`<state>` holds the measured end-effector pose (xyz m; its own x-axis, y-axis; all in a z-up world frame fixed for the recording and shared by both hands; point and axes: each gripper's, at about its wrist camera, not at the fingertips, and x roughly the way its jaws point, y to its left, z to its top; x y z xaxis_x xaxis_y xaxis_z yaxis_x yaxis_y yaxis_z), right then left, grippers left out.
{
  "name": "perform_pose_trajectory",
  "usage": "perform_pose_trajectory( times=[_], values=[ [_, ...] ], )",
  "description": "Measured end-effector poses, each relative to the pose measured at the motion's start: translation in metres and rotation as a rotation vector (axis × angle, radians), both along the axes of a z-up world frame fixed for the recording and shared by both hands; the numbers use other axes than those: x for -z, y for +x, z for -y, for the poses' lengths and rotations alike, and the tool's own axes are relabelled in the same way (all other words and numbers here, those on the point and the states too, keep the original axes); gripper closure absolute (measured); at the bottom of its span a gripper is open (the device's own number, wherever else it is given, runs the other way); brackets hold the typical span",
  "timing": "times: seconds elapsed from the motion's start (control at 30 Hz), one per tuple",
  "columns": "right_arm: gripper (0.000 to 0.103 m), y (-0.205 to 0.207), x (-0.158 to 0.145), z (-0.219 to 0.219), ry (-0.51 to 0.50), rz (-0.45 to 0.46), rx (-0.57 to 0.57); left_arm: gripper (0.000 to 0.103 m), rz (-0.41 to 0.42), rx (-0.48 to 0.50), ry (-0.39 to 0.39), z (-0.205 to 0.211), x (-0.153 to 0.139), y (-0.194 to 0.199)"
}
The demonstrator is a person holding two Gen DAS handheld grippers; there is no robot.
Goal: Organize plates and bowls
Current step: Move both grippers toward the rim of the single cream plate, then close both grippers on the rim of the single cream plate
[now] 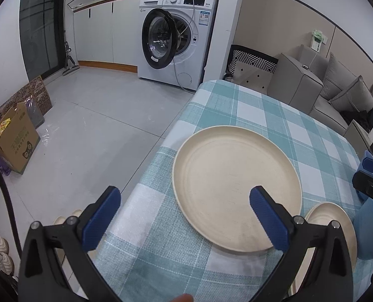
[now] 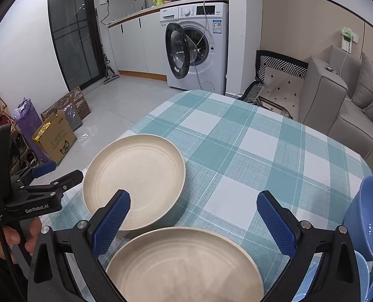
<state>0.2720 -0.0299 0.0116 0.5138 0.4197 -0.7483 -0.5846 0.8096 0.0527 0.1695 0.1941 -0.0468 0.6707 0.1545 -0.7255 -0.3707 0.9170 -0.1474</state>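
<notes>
Right wrist view: both tools, right tool (image 2: pixel 193 216) and left tool (image 1: pixel 184 214), spread, empty. Cream plate (image 2: pixel 186 264) likely stiff, light, slick — best pinched at rim.

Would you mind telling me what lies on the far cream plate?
The far cream plate shows a bare inside with nothing on it. The right gripper's left finger covers its near rim, so that part is unseen.

"GenRobot.AI" on left tongs (image 2: pixel 42 173) body; other labels unreadable
</notes>
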Motion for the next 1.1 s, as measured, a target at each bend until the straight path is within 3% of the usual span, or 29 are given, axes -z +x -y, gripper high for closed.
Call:
perform_pose_trajectory(
  times=[0.8, 0.97, 1.1],
  values=[
    [0.002, 0.027, 0.050, -0.042, -0.045, -0.146, -0.021, 0.001, -0.053, -0.047, -0.062, -0.020, 0.037, 0.006],
    [0.013, 0.034, 0.065, -0.047, -0.059, -0.176, -0.033, 0.009, -0.063, -0.016, -0.073, -0.018, 0.043, 0.010],
    [0.022, 0.038, 0.074, -0.050, -0.068, -0.199, -0.039, 0.010, -0.059, 0.003, -0.075, -0.015, 0.044, 0.011]
  ],
)
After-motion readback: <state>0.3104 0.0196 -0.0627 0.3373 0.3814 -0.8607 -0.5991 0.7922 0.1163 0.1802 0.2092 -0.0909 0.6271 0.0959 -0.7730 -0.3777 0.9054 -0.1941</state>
